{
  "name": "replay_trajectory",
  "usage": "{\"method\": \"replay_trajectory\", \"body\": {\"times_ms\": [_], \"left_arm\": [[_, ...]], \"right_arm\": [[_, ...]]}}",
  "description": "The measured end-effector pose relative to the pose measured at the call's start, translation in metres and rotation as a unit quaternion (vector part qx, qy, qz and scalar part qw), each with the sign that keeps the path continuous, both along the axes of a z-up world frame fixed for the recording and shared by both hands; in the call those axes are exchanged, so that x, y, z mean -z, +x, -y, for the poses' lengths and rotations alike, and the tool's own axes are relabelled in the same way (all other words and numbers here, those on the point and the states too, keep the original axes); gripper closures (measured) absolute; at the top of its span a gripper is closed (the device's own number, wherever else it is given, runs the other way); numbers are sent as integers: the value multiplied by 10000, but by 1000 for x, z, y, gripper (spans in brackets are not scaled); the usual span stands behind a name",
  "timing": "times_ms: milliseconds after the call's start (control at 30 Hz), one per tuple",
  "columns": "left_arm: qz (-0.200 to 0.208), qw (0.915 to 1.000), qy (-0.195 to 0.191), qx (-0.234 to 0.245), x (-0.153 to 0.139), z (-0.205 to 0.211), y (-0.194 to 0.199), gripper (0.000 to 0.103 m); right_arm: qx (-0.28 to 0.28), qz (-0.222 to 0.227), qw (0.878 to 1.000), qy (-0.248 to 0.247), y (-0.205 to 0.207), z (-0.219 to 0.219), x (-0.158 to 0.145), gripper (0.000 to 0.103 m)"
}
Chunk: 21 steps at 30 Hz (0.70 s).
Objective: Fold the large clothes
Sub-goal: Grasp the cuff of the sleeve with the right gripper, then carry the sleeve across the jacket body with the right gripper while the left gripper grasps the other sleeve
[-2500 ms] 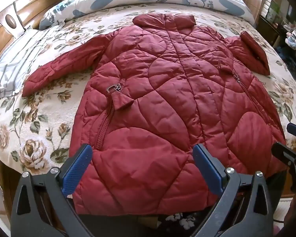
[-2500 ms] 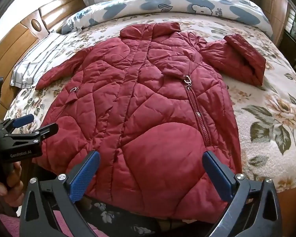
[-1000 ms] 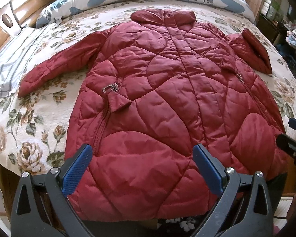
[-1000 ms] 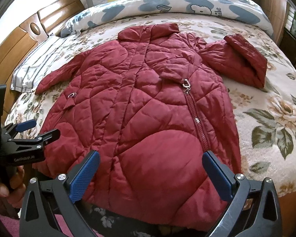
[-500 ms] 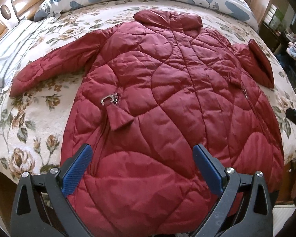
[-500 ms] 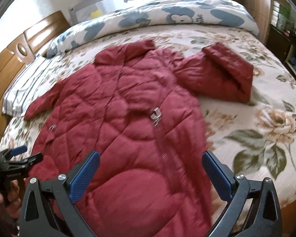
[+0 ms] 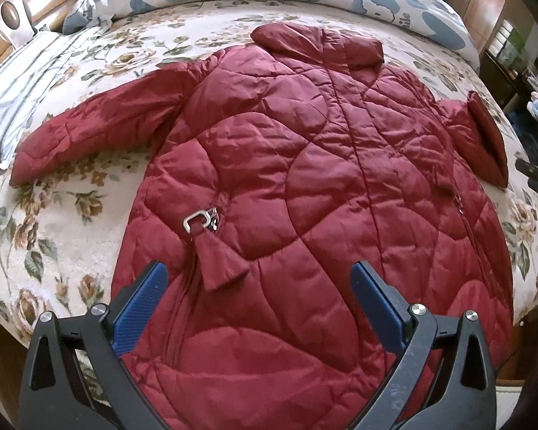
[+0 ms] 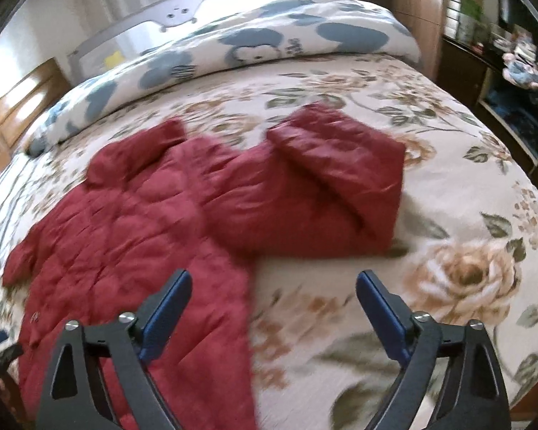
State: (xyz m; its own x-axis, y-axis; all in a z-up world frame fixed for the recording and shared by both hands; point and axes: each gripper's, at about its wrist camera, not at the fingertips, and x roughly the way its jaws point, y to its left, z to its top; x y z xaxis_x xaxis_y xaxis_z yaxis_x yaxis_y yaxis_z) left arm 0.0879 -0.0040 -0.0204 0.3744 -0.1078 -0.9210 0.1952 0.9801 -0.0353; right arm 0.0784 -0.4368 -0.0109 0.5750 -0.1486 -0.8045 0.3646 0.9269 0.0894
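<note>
A large dark red quilted coat (image 7: 305,186) lies spread flat on the floral bedspread (image 7: 53,215), collar at the far side. Its left sleeve (image 7: 97,129) stretches out to the left. Its right sleeve (image 8: 326,186) lies doubled over on the bedspread (image 8: 448,286). My left gripper (image 7: 258,301) is open and empty above the coat's lower part, near a metal zip pull (image 7: 201,220). My right gripper (image 8: 272,308) is open and empty above the bedspread, just right of the coat's edge (image 8: 132,251) and short of the folded sleeve.
A rolled blue-and-white duvet (image 8: 251,46) lies along the far side of the bed. A wooden headboard (image 7: 3,10) and a striped pillow (image 7: 3,82) are at the left. Dark shelves with clutter (image 8: 513,71) stand at the right.
Both grippers have moved forward over the bed. The right one has swung to the right, off the coat's body towards the folded sleeve. Both stayed open.
</note>
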Motion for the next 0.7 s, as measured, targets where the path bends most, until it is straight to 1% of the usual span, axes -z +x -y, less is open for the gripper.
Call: {"method": "replay_trajectory", "body": {"times_ms": [67,133,167,367,433,467,500,533,567,600,667,700], "left_arm": [[-2,10000,-20,-18,0,1,5,1],[-11,10000,-33,-35,0,1,9,1],[-17,10000,-40,-38,0,2,11,1],[-110,9999,-31,-28,7,9,21,1],[-133,9999,-26,-16,9,10,24,1],[-135,9999,-26,-6,10,11,25,1],[-131,9999,-20,6,10,12,26,1],[-130,9999,-16,10,10,12,26,1],[-131,9999,-10,13,12,12,27,1],[-133,9999,-15,12,12,12,28,1],[-140,9999,-36,0,14,12,30,1],[-135,9999,-55,-9,14,12,32,1]], "right_arm": [[148,-63,9998,-131,15,18,6,22],[273,-166,9994,-111,31,34,14,25],[303,-207,9992,-177,42,42,18,28],[258,-551,9960,-651,81,55,43,28],[286,-633,9950,-715,87,60,50,30],[306,-663,9946,-738,89,63,53,35],[312,-675,9945,-734,90,65,54,42],[302,-654,9951,-677,90,67,55,47],[300,-620,9958,-602,89,69,55,57],[297,-591,9963,-544,89,70,56,69],[277,-496,9974,-442,86,70,52,80],[264,-438,9979,-395,85,70,50,82]]}}
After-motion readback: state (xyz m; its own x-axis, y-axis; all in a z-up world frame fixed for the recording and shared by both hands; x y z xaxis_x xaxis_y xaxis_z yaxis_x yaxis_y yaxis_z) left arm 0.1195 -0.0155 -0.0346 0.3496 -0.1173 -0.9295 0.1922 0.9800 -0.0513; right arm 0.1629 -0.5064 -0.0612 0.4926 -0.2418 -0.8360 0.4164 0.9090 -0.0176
